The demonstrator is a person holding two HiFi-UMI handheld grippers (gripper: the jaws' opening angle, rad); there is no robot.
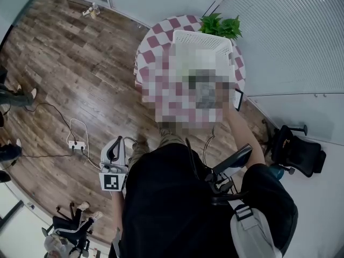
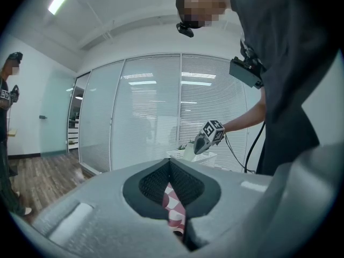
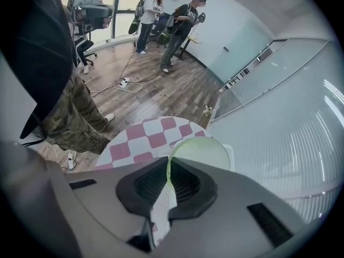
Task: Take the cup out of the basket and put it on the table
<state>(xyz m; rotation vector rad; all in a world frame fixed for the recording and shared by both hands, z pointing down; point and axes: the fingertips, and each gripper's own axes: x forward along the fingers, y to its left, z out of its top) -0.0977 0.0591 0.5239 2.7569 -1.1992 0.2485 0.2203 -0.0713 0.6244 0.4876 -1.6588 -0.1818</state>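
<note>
The left tool [image 2: 171, 168] hangs low at about 7 o'clock in the head view, beside the person's hip and over the brown wood-plank floor [image 1: 70, 63]. Its dark ribbed pads are pressed together with nothing caught between them (only a sliver of checked cloth shows through the slit lower down). A white power strip [image 1: 77, 144] lies on the planks at roughly 9 o'clock from that tool.

Up at 12 to 1 o'clock in the head view stands the round surface [image 1: 180, 24] under a red-and-white checked cloth. It carries a white slotted plastic basket [image 1: 201, 39], and a leafy green potted plant [image 1: 220, 26] sits at the far edge just behind it.

The person's right arm reaches out over the basket. The right tool [image 3: 167, 171] is nipped on the thin rim of a pale green translucent plastic cup [image 3: 203, 150], the wall of the cup running between the two pads. From the left gripper view the cup hangs under that tool right at the basket's top edge; whether it is fully clear of the basket cannot be told.
</note>
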